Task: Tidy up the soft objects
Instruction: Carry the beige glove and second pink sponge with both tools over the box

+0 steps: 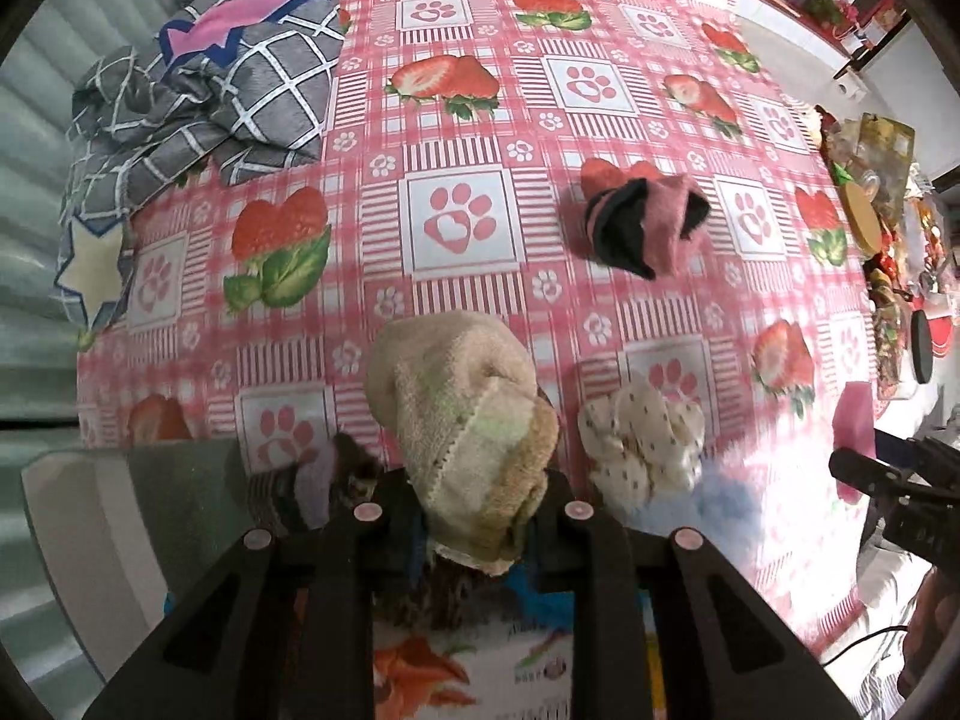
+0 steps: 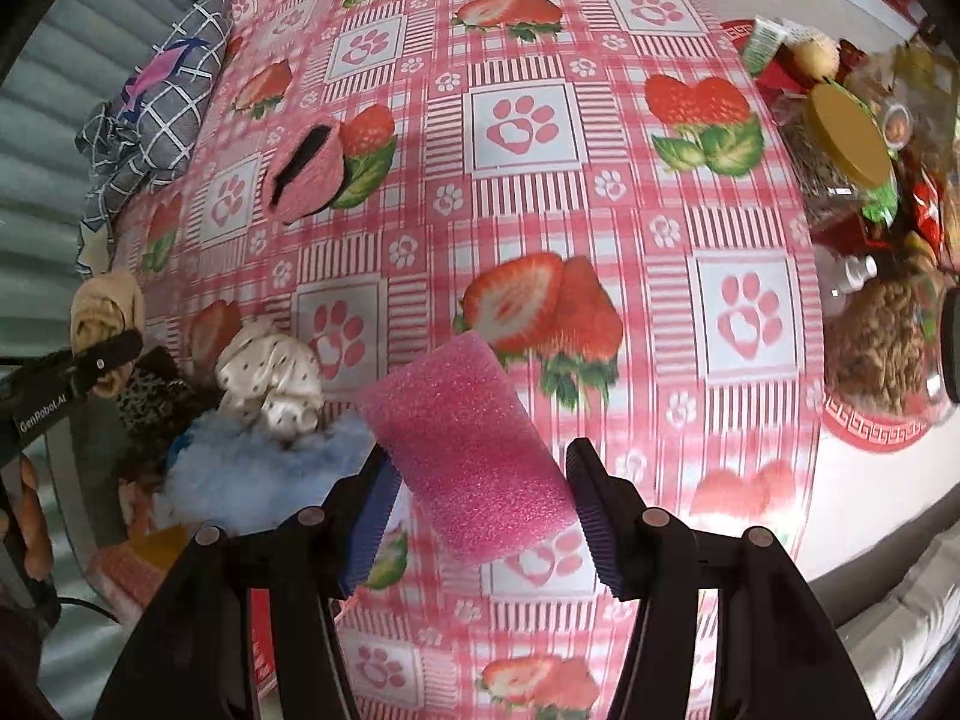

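Left gripper (image 1: pixel 480 516) clenched on beige terry sock (image 1: pixel 462 414), hanging limp above near table edge. Right gripper (image 2: pixel 483 492) grasping pink sponge (image 2: pixel 468 450) across its width above tablecloth (image 2: pixel 600 192). Both probably light, squashy; mid-body pinch likely best.

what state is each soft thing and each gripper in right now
left gripper: shut on the beige sock
beige sock: held, lifted
right gripper: shut on the pink sponge
pink sponge: held, tilted
pink and black sock: lying loose on the tablecloth
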Demonstrator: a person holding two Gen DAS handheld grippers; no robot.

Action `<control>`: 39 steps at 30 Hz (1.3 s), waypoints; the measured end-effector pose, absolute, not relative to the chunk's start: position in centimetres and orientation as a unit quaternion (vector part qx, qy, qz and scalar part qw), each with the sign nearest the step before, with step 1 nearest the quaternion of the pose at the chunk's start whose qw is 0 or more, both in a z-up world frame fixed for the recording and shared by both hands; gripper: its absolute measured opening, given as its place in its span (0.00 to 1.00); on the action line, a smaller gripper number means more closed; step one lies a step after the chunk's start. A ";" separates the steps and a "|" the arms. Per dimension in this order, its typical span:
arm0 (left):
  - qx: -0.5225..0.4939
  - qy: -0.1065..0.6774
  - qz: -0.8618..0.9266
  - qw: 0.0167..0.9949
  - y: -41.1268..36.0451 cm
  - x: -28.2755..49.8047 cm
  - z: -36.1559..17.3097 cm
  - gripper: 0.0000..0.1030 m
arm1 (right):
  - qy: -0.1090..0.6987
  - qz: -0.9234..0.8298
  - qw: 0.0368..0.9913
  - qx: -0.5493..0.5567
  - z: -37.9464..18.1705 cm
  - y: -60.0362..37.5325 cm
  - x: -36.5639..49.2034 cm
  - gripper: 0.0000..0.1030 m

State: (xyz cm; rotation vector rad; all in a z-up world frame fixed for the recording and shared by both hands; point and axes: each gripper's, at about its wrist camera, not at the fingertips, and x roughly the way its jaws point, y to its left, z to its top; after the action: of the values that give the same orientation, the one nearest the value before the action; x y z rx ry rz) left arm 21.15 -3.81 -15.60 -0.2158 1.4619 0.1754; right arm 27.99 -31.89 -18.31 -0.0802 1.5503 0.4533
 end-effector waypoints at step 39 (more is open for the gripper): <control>-0.142 0.615 0.098 0.769 -2.2 -2.1 -7.5 0.26 | 0.656 0.276 0.694 -0.107 -8.5 -25.9 8.0 0.57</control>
State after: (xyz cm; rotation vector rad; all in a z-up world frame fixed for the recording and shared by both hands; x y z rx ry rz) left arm -2.11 -2.23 -7.47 -0.3075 1.3352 0.2127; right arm 8.04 -25.92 -8.45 -0.2385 1.4646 0.6151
